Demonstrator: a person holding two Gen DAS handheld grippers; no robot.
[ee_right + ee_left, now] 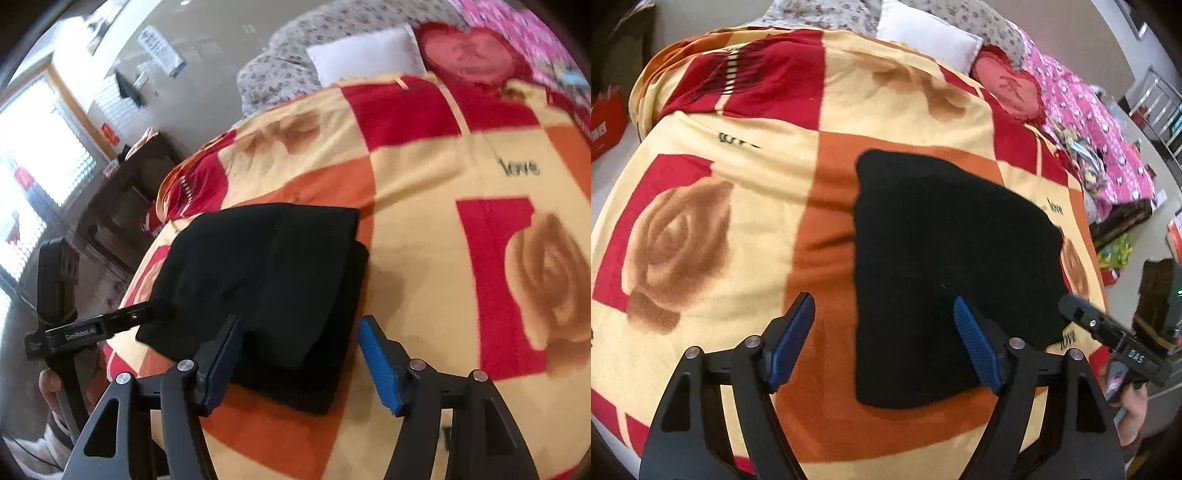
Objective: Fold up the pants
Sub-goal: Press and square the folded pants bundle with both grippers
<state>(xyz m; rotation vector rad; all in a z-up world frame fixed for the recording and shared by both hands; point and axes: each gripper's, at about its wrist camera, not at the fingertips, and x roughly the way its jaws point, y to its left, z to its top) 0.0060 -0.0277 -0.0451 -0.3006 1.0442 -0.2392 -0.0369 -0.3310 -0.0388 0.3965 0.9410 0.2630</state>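
Pants (945, 266) lie folded in a compact stack on the blanket (713, 184). Left gripper (882, 339) and right gripper (299, 354) hover wide open, holding nothing. Press edges flat, squaring layers gently.

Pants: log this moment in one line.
pants: folded, flat on blanket | left tool: open, empty | right tool: open, empty

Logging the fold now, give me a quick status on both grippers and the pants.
Left gripper open, holding nothing. Right gripper open, holding nothing. Black pants folded into a compact stack on the rose-print blanket. Nothing on the pants.
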